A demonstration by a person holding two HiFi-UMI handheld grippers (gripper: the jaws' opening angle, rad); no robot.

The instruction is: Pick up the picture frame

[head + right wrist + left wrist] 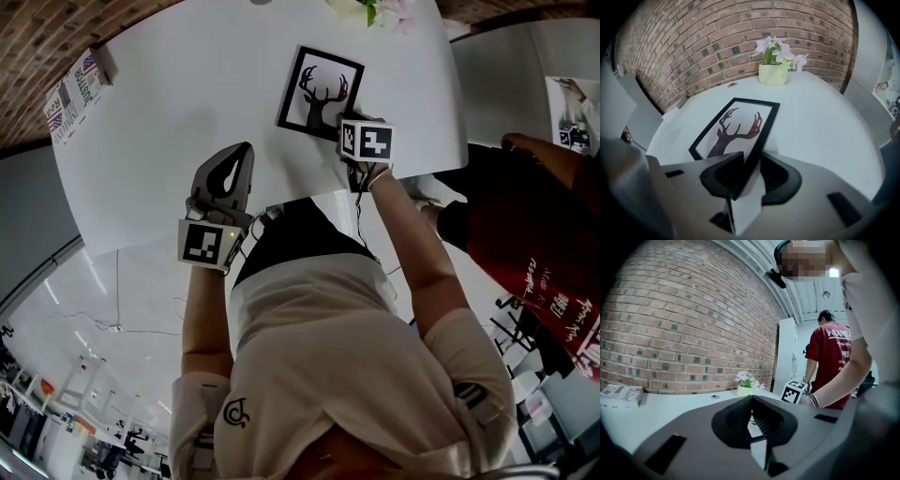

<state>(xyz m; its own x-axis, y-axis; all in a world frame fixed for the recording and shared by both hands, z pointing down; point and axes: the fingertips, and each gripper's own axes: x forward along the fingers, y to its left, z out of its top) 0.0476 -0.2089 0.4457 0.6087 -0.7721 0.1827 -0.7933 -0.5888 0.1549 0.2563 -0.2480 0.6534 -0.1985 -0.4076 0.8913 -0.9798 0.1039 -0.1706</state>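
Right gripper (751,155) clamps the picture frame (733,123) edge, its jaws hidden in head view.

Soft even light, fisheye distortion.

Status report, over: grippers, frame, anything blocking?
Left gripper shut, empty. Right gripper clamped on picture frame edge. Flower pot well clear behind.

1. table (187,94): top was white, smooth, matt.
2. picture frame (736,122): moulding was smooth black, slightly glossy; print looked like white paper.
3. left tongs (751,398), right tongs (753,155): grey matt plastic, pads black and ribbed.
4. wall (693,42): rough red brick.
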